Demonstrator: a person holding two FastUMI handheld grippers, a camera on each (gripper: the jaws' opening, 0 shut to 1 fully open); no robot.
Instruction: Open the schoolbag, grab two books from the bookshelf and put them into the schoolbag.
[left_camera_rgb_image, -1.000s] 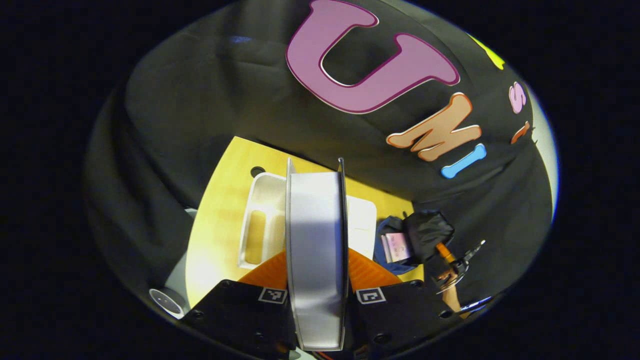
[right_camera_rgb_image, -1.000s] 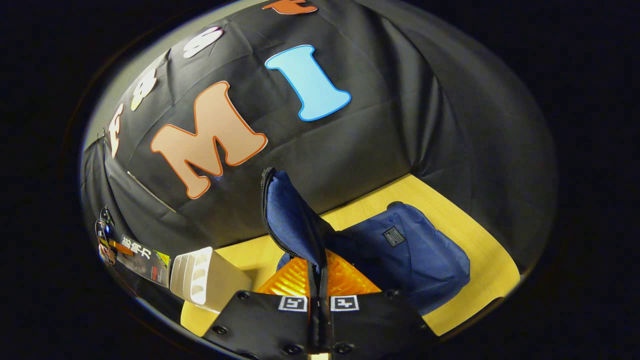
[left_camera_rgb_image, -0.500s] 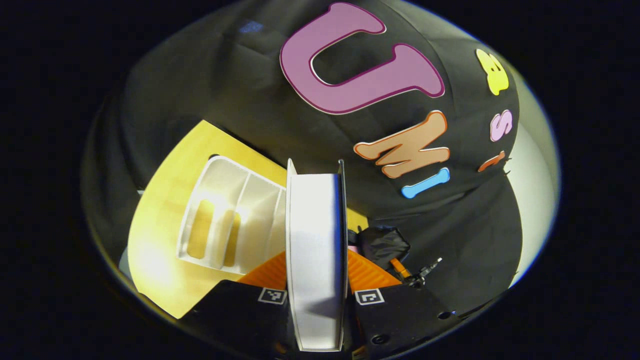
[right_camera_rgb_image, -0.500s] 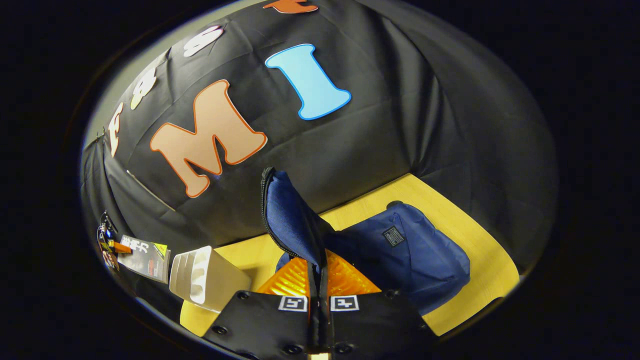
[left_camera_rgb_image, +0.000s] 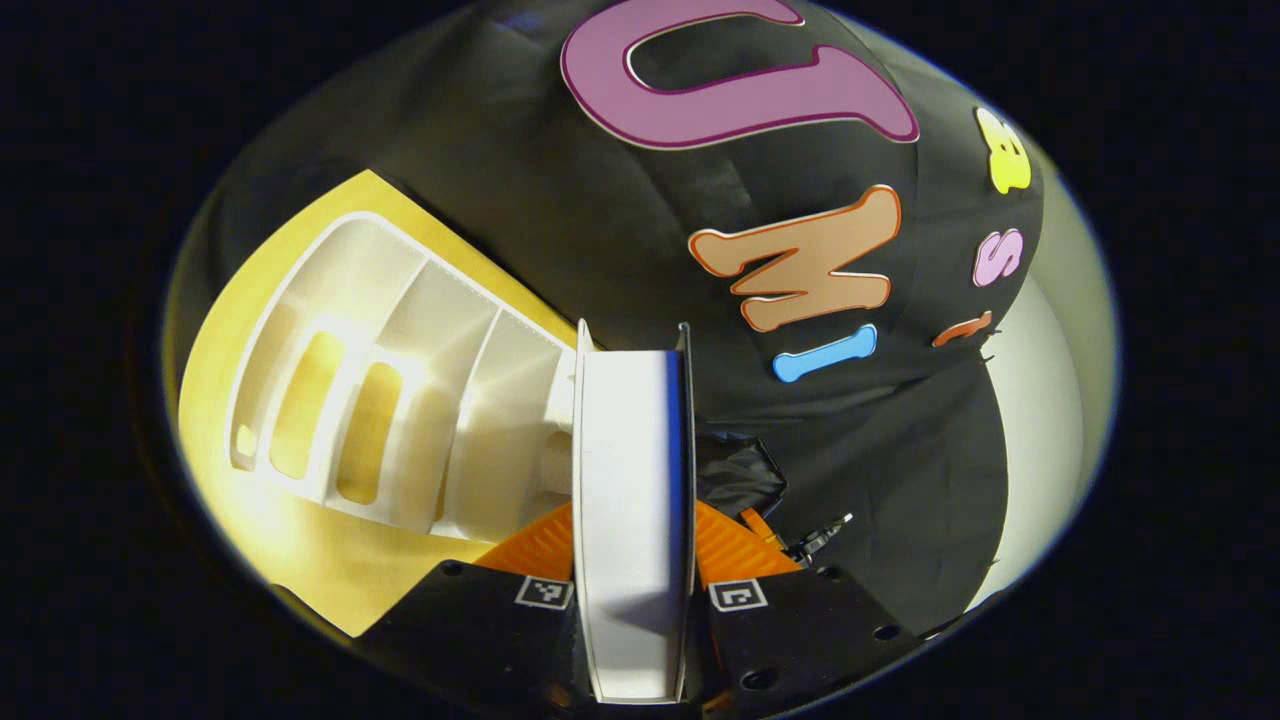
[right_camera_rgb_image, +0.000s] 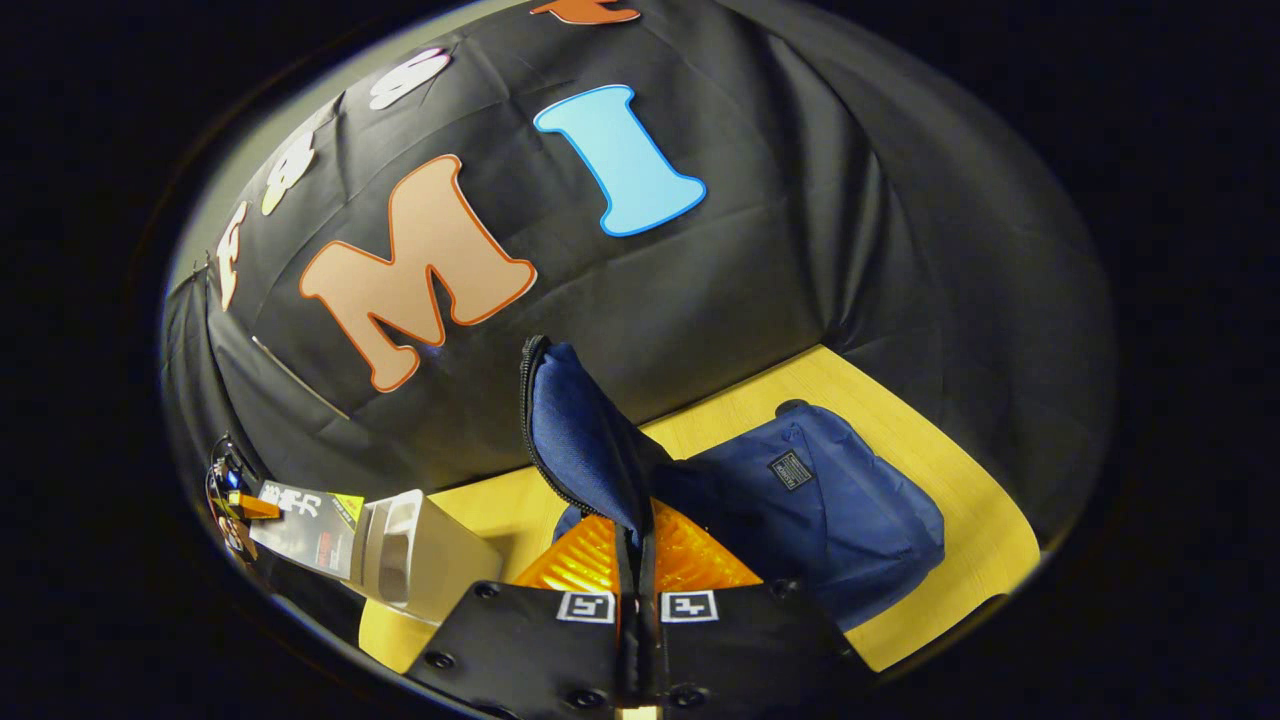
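My left gripper (left_camera_rgb_image: 632, 520) is shut on a book (left_camera_rgb_image: 632, 450), held upright with its white page edge facing the camera. The white bookshelf (left_camera_rgb_image: 400, 400) stands close on the left of it, its slots bare. In the right gripper view, my right gripper (right_camera_rgb_image: 637, 530) is shut on the raised flap (right_camera_rgb_image: 580, 440) of the blue schoolbag (right_camera_rgb_image: 830, 510), which lies on the yellow table (right_camera_rgb_image: 930, 470). Far left in that view, the left gripper (right_camera_rgb_image: 235, 495) carries the dark-covered book (right_camera_rgb_image: 305, 515) in front of the bookshelf (right_camera_rgb_image: 425, 550).
The black cloth wall closes in the table at the back and sides. In the left gripper view, a bare strip of yellow table (left_camera_rgb_image: 300, 540) lies in front of the shelf. A black crumpled shape (left_camera_rgb_image: 740, 475) and the other gripper (left_camera_rgb_image: 815, 535) sit to the right of the book.
The left gripper has swung with its book, so the shelf now looms larger and nearer. In the right gripper view the book has drifted right, over the shelf. The right gripper keeps the flap up, unmoved.
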